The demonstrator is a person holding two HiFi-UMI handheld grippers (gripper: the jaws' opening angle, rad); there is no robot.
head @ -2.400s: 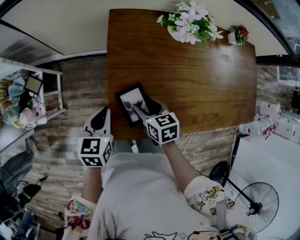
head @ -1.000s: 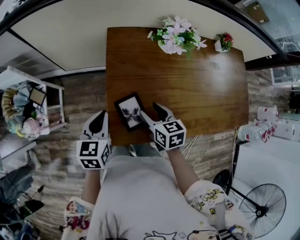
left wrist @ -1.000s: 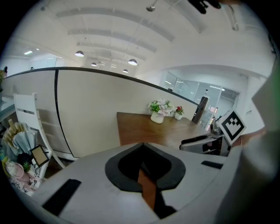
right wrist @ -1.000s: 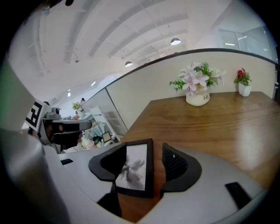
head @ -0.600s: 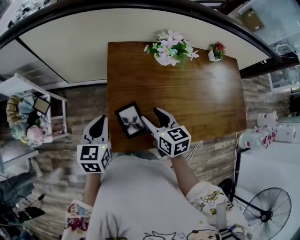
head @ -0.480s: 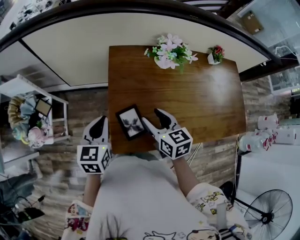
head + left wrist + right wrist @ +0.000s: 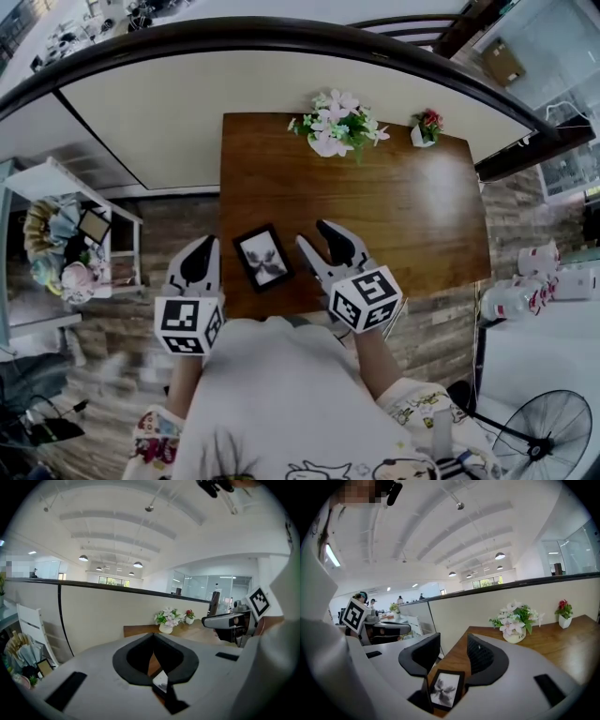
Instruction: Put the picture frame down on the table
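Counted: one picture frame [image 7: 262, 258], two claws, two flower pots. The picture frame is laid flat on the surface [image 7: 403, 216], lower centre, near edge, clear of both claws. A large flower pot [image 7: 336, 124] and a small flower pot [image 7: 427, 127] are set at the far edge. The left claw [image 7: 199, 253] is closed, empty. The right claw [image 7: 322, 240] is held apart, jaws just narrowed, nothing between. Both are pointed up-frame.

Bright even ceiling-lamp light, strong fisheye warp, dark vignetted corners, soft focus

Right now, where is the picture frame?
In the head view the frame lies flat at the table's near edge, between the left gripper and right gripper.
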